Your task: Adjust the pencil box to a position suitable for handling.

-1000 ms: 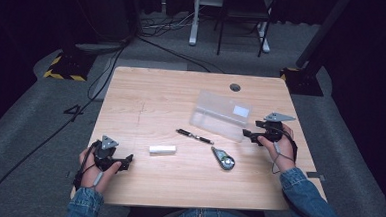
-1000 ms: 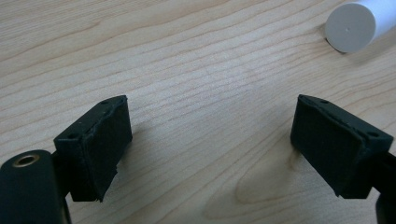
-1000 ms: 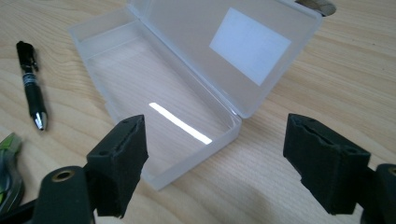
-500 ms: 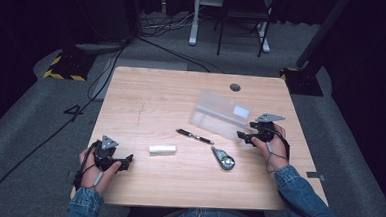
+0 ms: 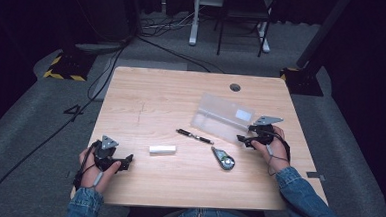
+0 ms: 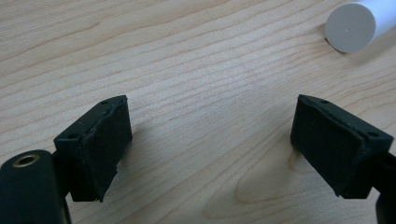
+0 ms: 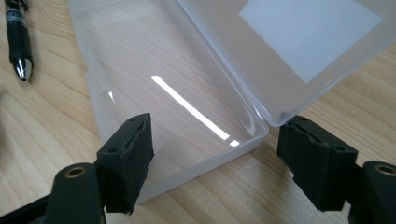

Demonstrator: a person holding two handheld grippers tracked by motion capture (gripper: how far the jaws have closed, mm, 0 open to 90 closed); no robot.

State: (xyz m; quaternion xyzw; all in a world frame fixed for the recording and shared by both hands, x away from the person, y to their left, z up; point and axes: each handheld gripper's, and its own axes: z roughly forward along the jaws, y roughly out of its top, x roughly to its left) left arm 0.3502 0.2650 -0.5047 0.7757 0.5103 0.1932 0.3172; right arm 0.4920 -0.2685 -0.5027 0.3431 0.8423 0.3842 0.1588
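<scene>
The right gripper (image 5: 246,140) is reaching the near end of the open clear plastic case (image 5: 223,118), which is lying toward the table's (image 5: 162,92) right edge; its jaws have just been closing, not yet pressing. The left gripper (image 5: 126,161) is resting spread wide near the front-left corner, grasping nothing.

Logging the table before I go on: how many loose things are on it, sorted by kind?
Clear plastic box, lid open: 1
Black pen: 1
White cylinder: 1
Small grey gadget: 1
Total: 4
</scene>
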